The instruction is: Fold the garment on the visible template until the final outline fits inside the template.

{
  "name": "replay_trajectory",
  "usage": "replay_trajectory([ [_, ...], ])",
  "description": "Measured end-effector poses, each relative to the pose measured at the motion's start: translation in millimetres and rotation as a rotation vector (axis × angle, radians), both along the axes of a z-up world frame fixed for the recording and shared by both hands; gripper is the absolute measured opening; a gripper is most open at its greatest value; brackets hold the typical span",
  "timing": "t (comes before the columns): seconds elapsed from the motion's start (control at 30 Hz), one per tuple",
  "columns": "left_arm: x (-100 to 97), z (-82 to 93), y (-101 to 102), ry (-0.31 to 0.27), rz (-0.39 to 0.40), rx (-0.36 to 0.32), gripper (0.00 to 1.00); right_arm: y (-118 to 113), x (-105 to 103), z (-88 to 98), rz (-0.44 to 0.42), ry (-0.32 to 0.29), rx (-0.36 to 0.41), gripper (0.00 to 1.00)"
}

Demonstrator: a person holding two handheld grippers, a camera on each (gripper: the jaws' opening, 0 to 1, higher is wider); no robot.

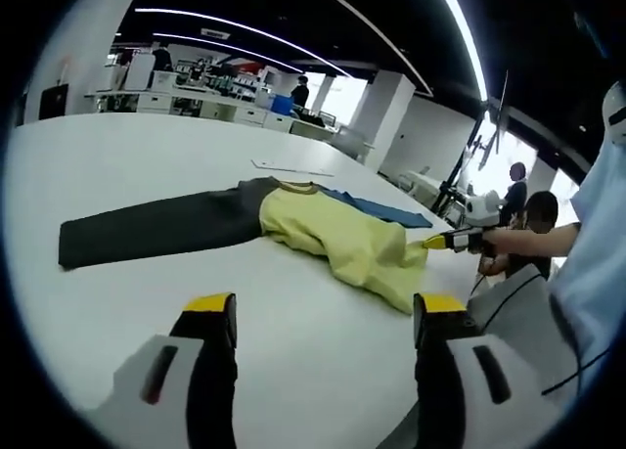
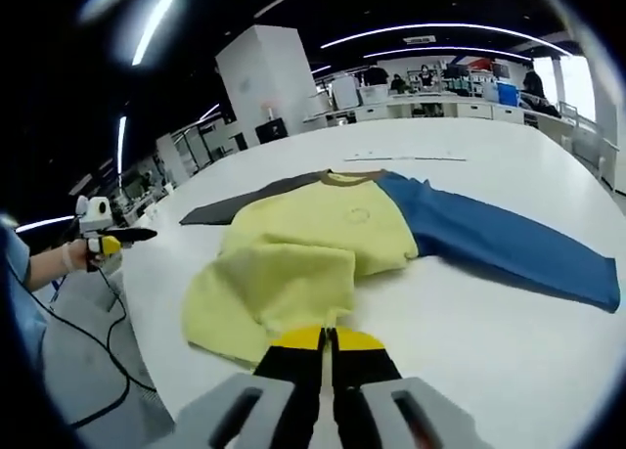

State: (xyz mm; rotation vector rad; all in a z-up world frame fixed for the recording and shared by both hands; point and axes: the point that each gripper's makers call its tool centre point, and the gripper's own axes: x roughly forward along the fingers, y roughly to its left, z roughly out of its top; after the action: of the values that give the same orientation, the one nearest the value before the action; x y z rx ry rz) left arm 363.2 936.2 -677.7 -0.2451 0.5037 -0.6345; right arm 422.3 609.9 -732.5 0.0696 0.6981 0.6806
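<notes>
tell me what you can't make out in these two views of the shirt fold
- Template: no outline can be made out on the white table in either view.
- Yellow hem: in the right gripper view the right tongs cover its near edge, so an actual pinch is unconfirmed.
- Blue sleeve: in the left gripper view mostly hidden behind the yellow body.
- Papers beyond the collar: too small to read.
</notes>
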Motion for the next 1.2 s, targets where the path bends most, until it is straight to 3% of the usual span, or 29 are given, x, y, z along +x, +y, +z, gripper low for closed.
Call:
replay_trajectory([
  [0.4, 14.2, -11.1, -51.9, -0.021, -0.106, 0.031, 0.57, -12.4, -18.6, -1.1, -0.044, 0.012, 0.017, 0.0],
  [0.47, 17.5, -16.7, -62.1, -0.004, -0.122, 0.025, 0.57, -12.4, -20.0, -2.1, -0.05, 0.016, 0.023, 0.0],
  [0.6, 21.2, -36.9, -84.9, 0.082, -0.165, 0.012, 0.35, -12.0, -22.7, -3.2, -0.055, 0.02, 0.027, 0.0],
  [0.73, 36.8, -57.3, -93.3, 0.141, -0.137, 0.031, 0.2, -11.8, -23.4, -4.7, -0.062, 0.024, 0.032, 0.0],
  [0.9, 54.7, -77.1, -91.2, 0.215, -0.073, 0.051, 0.2, -12.5, -23.6, -3.9, -0.064, 0.024, 0.037, 0.0],
  [0.97, 58.3, -78.2, -95.3, 0.247, -0.052, 0.005, 0.16, -12.7, -24.2, -3.9, -0.066, 0.025, 0.039, 0.0],
  [1.2, 66.3, -84.5, -104.9, 0.274, -0.032, -0.027, 0.16, -13.6, -25.6, -5.0, -0.069, 0.031, 0.042, 0.0],
])
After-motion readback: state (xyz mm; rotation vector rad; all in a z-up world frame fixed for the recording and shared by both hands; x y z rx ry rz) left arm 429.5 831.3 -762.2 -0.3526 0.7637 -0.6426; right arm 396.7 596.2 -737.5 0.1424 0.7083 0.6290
